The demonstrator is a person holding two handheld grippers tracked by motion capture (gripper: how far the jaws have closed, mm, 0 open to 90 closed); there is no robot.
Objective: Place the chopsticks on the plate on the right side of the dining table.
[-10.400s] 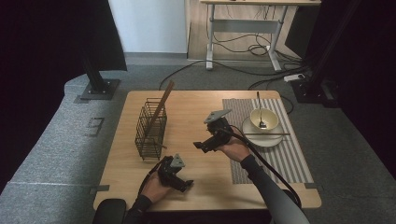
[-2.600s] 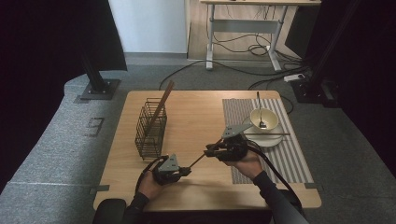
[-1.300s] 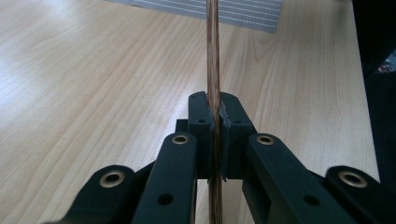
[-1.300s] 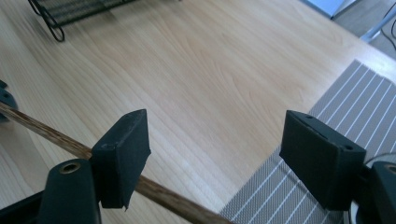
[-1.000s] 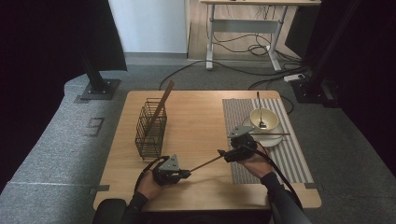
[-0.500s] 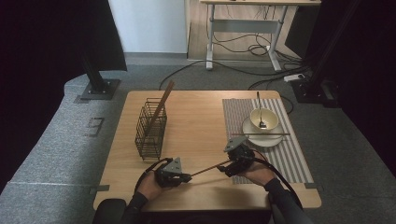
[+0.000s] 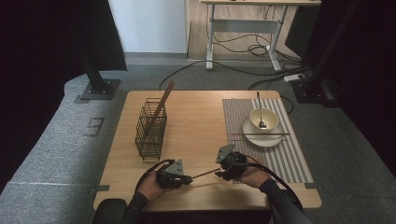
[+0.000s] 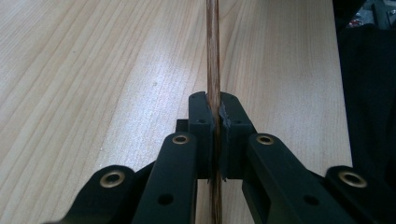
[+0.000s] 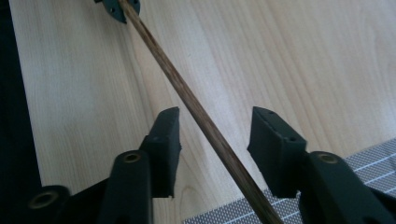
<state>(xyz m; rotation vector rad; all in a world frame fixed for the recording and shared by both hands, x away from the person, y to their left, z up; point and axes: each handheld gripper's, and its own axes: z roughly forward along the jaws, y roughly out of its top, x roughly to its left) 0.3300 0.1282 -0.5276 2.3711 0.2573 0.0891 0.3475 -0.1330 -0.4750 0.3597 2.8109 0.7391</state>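
Note:
A thin brown wooden chopstick (image 7: 204,174) lies nearly level above the table's near edge, between my two hands. My left gripper (image 7: 187,178) is shut on one end of it; in the left gripper view the pads (image 8: 201,116) pinch the stick (image 8: 213,56), which runs straight ahead. My right gripper (image 7: 219,173) straddles the other end. In the right gripper view the stick (image 9: 187,100) passes slantwise between the jaws of that gripper (image 9: 215,128), which have just been closing, with a gap still showing on both sides. The left gripper's tip (image 9: 116,7) shows at the far end.
A black wire basket (image 7: 151,128) with a long stick (image 7: 161,105) leaning in it stands at the table's left. On the striped mat (image 7: 280,158) at the right sit a plate (image 7: 261,140), a bowl (image 7: 263,119) with a spoon, and a chopstick (image 7: 275,134) across the plate.
My right gripper has come down and toward the near edge onto the chopstick's free end, and its jaws have narrowed around it. The left gripper has kept still, holding the stick.

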